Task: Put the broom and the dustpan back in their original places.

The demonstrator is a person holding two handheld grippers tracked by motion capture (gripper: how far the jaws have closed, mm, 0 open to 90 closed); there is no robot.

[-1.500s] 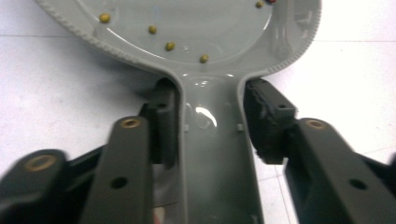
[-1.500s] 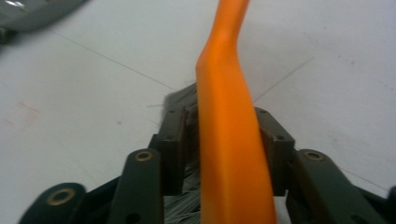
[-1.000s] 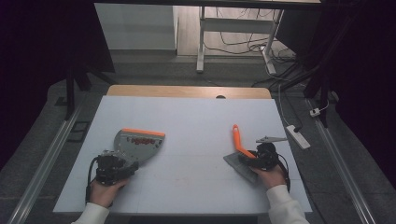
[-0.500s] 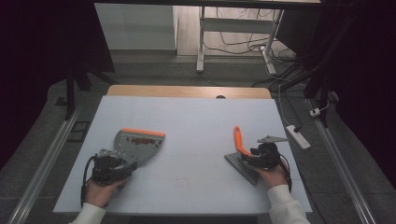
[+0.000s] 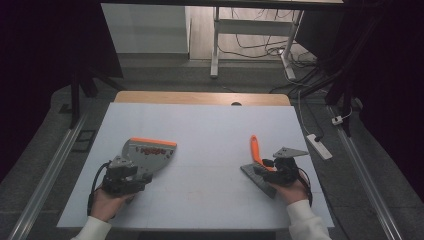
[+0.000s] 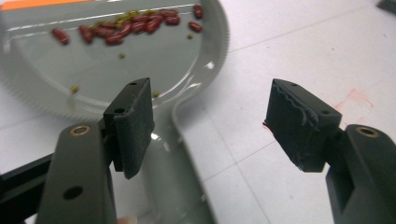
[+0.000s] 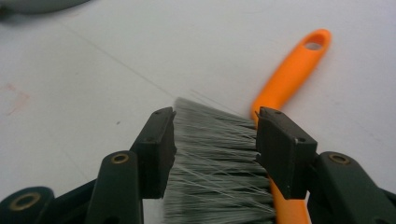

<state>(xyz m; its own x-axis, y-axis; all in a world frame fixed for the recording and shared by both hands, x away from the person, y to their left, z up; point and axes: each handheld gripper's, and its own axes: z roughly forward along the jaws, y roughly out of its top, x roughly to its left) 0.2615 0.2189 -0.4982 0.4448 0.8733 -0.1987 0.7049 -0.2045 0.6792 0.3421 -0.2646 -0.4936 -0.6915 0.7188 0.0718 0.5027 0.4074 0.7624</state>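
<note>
Dustpan (image 6: 140, 70): grey, orange front edge, flat on table, holding red beans (image 6: 135, 25). Brush (image 7: 219, 158): grey bristles, orange handle, lying flat.

Glossy smooth grey plastic dustpan (image 6: 140, 60) beyond matt black left gripper (image 6: 210, 121), fine grey bristles of brush (image 7: 219, 163) between right gripper (image 7: 215, 149) pads, shiny orange plastic handle, matt white table (image 5: 215, 125).
</note>
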